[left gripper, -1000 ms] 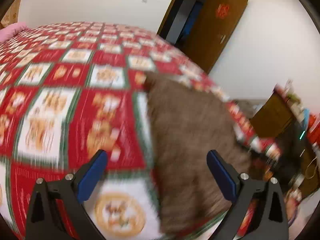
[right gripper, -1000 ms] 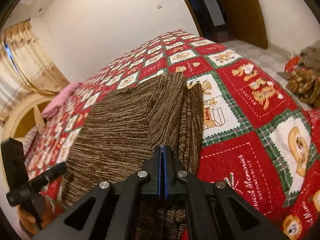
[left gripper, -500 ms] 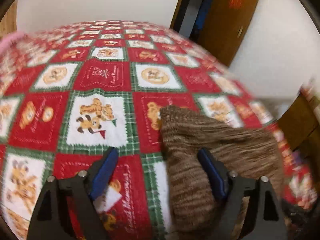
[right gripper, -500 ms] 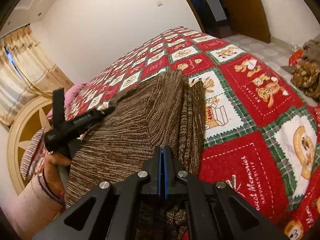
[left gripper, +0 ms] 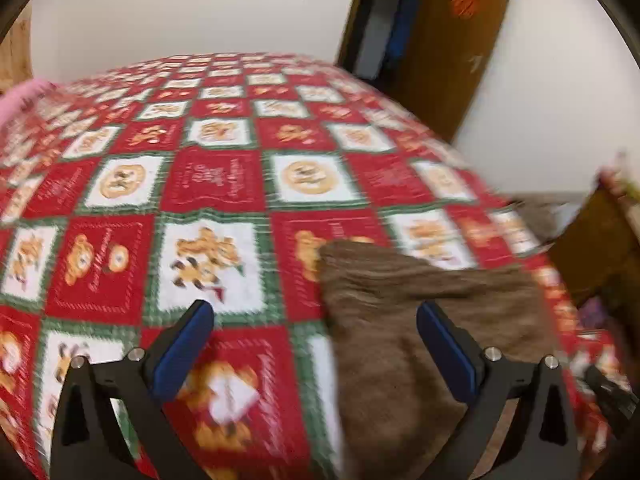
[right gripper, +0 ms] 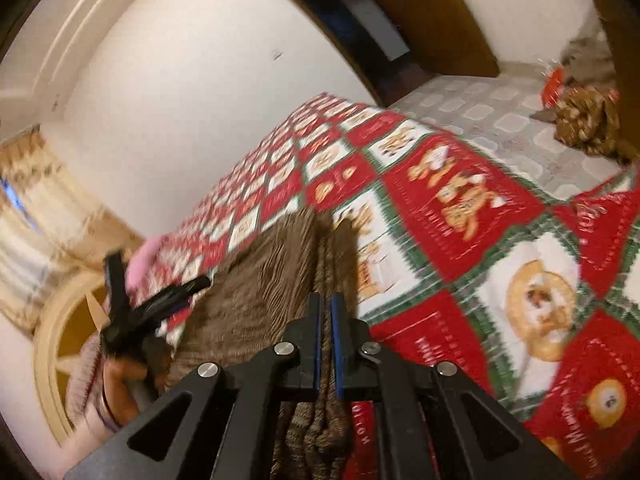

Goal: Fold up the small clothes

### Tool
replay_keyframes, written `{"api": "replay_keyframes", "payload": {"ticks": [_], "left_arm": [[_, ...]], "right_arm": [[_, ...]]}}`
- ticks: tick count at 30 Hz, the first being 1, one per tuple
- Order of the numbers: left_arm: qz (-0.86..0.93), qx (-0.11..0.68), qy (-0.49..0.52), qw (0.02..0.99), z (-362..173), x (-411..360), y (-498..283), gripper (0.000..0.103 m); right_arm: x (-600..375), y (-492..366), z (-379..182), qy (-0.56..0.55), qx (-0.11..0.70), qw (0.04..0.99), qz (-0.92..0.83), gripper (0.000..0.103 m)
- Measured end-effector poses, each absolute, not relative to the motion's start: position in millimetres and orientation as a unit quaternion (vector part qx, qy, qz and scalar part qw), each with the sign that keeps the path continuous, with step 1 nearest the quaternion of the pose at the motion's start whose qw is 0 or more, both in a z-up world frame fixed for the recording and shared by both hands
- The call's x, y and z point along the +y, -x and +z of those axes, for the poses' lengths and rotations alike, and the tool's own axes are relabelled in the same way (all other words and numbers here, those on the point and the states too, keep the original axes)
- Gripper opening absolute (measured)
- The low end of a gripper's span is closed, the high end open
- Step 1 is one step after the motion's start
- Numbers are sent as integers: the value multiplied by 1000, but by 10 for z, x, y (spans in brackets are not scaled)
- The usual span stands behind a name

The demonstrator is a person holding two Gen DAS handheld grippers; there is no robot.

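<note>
A brown knitted garment lies on the red, green and white patchwork bedspread near the bed's right edge. My left gripper is open and empty, held just above the bedspread, its right finger over the garment's left part. In the right wrist view the same garment stretches away from my right gripper, whose jaws stand slightly apart with a fold of the knit between them. The left gripper also shows in the right wrist view, beside the garment's far side.
An open wooden door stands behind the bed. A pink pillow lies at the far left. A pile of brown clothes lies on the tiled floor. A wooden cabinet stands right of the bed.
My right gripper's jaws have parted a little and its view has tilted upward. My left gripper has swung over to the garment's left edge and stays open.
</note>
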State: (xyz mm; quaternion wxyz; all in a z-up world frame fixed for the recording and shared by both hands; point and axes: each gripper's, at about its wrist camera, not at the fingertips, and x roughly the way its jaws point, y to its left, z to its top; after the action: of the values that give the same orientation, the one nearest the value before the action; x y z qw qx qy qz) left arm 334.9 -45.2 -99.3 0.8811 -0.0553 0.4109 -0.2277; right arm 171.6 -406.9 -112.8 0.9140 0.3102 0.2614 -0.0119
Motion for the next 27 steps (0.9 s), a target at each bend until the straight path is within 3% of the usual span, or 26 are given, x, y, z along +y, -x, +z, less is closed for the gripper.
{"api": "replay_keyframes", "payload": {"ticks": [8, 10, 11, 12, 17, 27], "left_arm": [[-323, 488, 170, 793, -1258, -535, -3416, 103], [-322, 476, 135, 807, -1226, -631, -3352, 103], [-319, 474, 115, 813, -1220, -676, -3321, 103], [-314, 470, 95, 820, -1222, -721, -3284, 103], [-262, 446, -20, 855, -1203, -976, -3109, 103], [-255, 463, -18, 849, -1223, -996, -3155, 103]], "right_arm": [[-4086, -1948, -1294, -388, 325, 861, 53, 7], [-4006, -2039, -1212, -362, 338, 866, 64, 22], [-3982, -2107, -1163, -349, 342, 870, 69, 50], [-3976, -2168, -1108, -340, 338, 875, 70, 67], [-4131, -2219, -968, -367, 268, 889, 58, 68], [-3972, -2686, -1079, -263, 352, 898, 34, 68]]}}
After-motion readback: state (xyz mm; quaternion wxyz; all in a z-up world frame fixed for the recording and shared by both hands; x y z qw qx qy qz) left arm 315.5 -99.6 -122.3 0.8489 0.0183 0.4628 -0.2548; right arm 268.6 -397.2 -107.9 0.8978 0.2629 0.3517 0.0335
